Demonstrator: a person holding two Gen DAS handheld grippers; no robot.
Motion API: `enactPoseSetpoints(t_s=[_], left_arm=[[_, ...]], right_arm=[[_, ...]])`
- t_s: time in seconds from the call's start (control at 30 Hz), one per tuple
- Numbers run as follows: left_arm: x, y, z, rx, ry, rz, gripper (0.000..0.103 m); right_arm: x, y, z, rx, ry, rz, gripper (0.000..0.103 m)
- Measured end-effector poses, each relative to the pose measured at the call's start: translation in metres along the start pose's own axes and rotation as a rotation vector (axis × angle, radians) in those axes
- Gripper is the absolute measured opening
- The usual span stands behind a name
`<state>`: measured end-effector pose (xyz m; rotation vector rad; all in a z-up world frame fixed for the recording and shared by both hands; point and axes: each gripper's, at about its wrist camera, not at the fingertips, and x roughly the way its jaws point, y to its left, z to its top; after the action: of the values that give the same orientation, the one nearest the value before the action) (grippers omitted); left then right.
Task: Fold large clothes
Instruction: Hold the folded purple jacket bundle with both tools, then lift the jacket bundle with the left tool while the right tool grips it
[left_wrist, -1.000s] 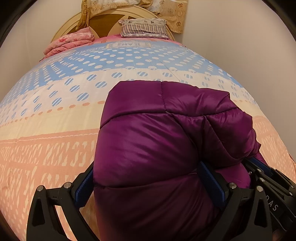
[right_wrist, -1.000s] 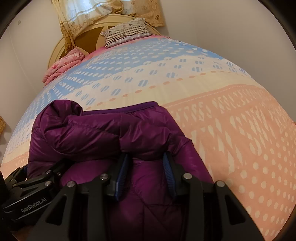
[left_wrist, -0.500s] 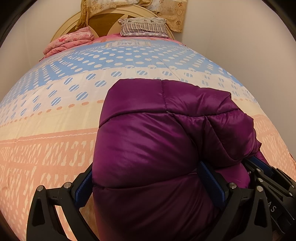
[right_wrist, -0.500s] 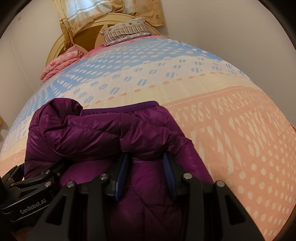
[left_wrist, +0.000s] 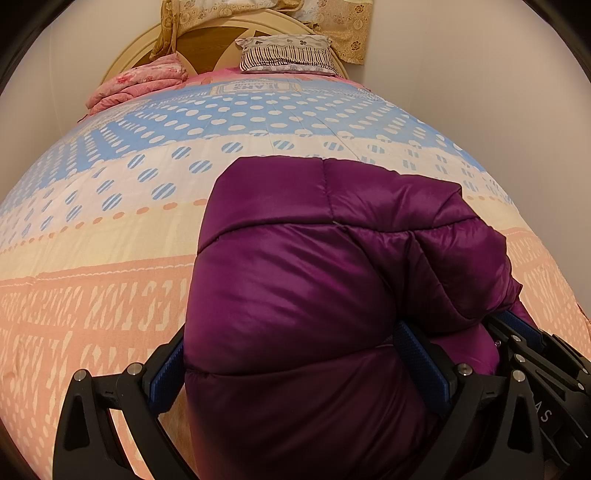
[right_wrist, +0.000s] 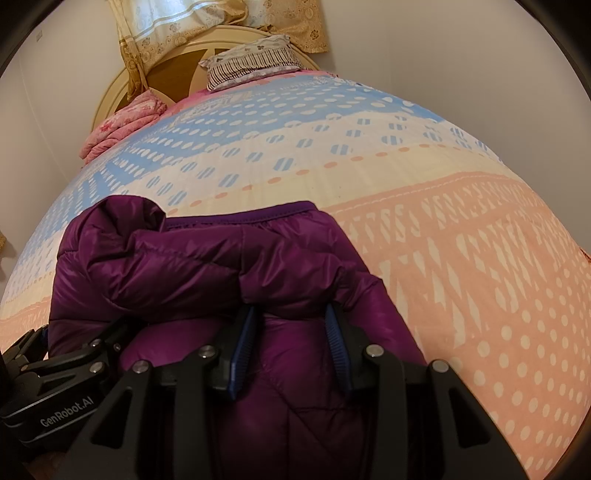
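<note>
Nearest to me, my left gripper is spread wide around a thick puffy fold of the purple down jacket. Its blue pads press into the padding on both sides, so I judge it is grasping the jacket. My right gripper is just beside it on the right and is clenched more narrowly on another fold of the same jacket.

The jacket is bunched in a rounded heap at the near end of the bed, on the orange band of the quilt. Its elastic hem lies at the far edge of the heap.

I judge the step is to carry this held edge over and lay it down as a fold. To do it well, I should move both grippers together at the same height, so the slippery shell does not twist. The filling is springy, so I should press the fold flat before I let go, or it may open again.

Farther away, the quilt turns cream and then blue. A pink folded blanket and a striped pillow rest against the headboard.
</note>
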<state>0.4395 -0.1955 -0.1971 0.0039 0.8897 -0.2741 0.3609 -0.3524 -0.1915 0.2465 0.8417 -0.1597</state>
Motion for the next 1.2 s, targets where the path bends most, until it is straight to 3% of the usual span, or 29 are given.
enactPoseSetpoints(t_s=[0.93, 1.03, 1.07, 1.1, 1.2], left_arm=[[0.002, 0.003, -0.001, -0.012, 0.011, -0.023, 0.102], [-0.008, 0.009, 0.0, -0.015, 0.046, -0.08, 0.102], [-0.015, 0.013, -0.001, -0.02, 0.044, -0.111, 0.102], [-0.031, 0.022, -0.006, -0.043, 0.024, -0.14, 0.102], [-0.06, 0.037, -0.018, -0.062, -0.019, -0.211, 0.102]], right_arm=[[0.0, 0.0, 0.0, 0.004, 0.0, 0.005, 0.042], [-0.009, -0.006, 0.003, 0.006, 0.01, 0.095, 0.052], [-0.015, -0.007, 0.004, -0.005, 0.007, 0.123, 0.06], [-0.026, -0.01, 0.004, -0.011, -0.021, 0.144, 0.071], [-0.062, -0.024, -0.006, 0.014, -0.142, 0.11, 0.092]])
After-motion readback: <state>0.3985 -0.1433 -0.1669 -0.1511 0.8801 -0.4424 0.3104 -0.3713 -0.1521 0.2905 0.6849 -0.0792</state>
